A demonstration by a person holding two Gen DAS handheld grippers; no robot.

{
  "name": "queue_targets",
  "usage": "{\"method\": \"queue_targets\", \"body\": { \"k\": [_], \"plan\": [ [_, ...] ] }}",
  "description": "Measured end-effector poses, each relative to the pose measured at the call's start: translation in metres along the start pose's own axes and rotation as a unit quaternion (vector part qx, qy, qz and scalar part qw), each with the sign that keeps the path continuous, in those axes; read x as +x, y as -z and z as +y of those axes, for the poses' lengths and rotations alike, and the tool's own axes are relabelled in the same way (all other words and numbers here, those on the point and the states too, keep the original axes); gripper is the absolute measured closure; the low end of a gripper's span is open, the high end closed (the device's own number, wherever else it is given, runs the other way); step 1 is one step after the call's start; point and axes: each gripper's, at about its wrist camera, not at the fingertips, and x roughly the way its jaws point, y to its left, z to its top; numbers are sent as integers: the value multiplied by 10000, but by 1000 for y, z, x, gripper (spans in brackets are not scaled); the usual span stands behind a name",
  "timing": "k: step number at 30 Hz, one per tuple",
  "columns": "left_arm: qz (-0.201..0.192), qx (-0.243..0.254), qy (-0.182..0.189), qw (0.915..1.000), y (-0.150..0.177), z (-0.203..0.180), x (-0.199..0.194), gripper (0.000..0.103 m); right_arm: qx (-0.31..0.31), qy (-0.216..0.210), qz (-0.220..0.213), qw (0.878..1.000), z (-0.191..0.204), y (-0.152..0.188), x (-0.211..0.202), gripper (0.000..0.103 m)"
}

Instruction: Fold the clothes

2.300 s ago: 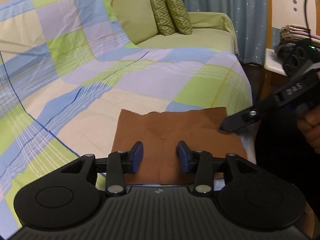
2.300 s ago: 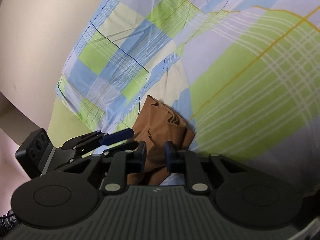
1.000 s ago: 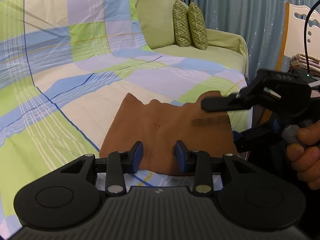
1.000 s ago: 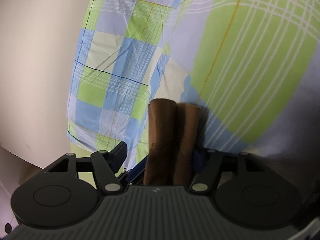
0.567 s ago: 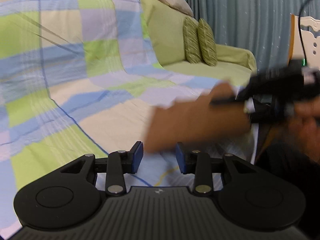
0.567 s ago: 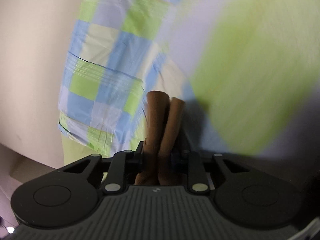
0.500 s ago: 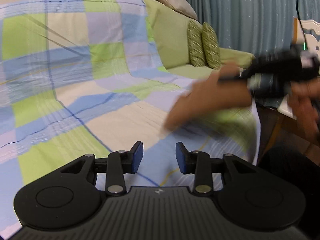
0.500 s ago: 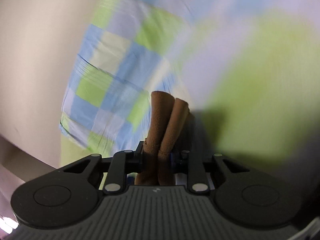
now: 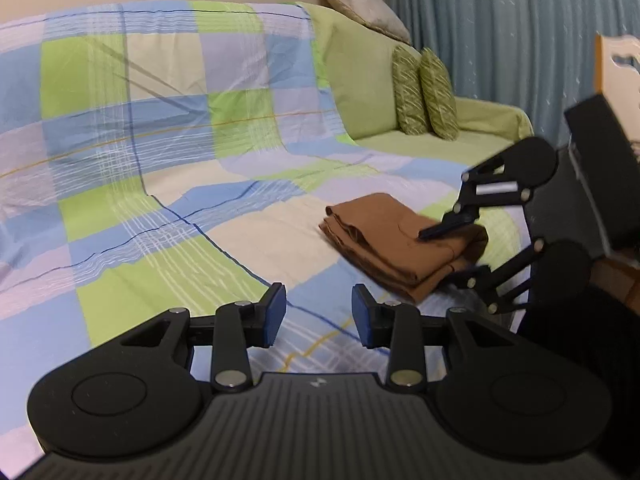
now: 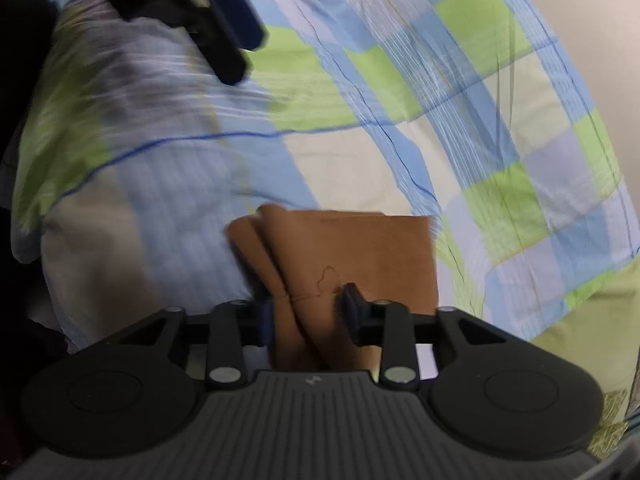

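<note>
1. Left wrist view: one folded brown garment (image 9: 396, 240) lies on the checked sheet (image 9: 160, 160); two green cushions (image 9: 424, 94) behind.
2. Left gripper (image 9: 319, 314) hovers empty, jaws parted.
3. Right gripper (image 10: 308, 312) straddles the garment, jaws opening.

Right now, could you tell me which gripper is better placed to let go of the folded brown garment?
Right. The right gripper straddles the brown garment, its jaws opening, while the left gripper hangs empty over the checked sheet.

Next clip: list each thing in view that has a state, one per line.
Brown cloth garment: folded into a layered stack, lying on the checked sheet.
Checked blue-green bed sheet: spread over the sofa, creased.
Left gripper: open, empty.
Right gripper: jaws opening, folded garment between them.
</note>
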Motion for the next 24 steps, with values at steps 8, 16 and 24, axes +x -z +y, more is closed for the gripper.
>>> {"method": "queue_targets", "body": {
  "k": [8,16,24],
  "plan": [
    [-286,-185,498,9982,-37,-14,45,60,1904,-364,-731,9783,-45,35,-50,69],
    [544,550,574,9954,-16,-46,85,60,3469,-513,-942,9317,-76,70,-37,69],
    [-39,97,518,9986,-35,-40,66,60,3992,-882,-1350,9026,-108,88,-17,70]
  ]
}}
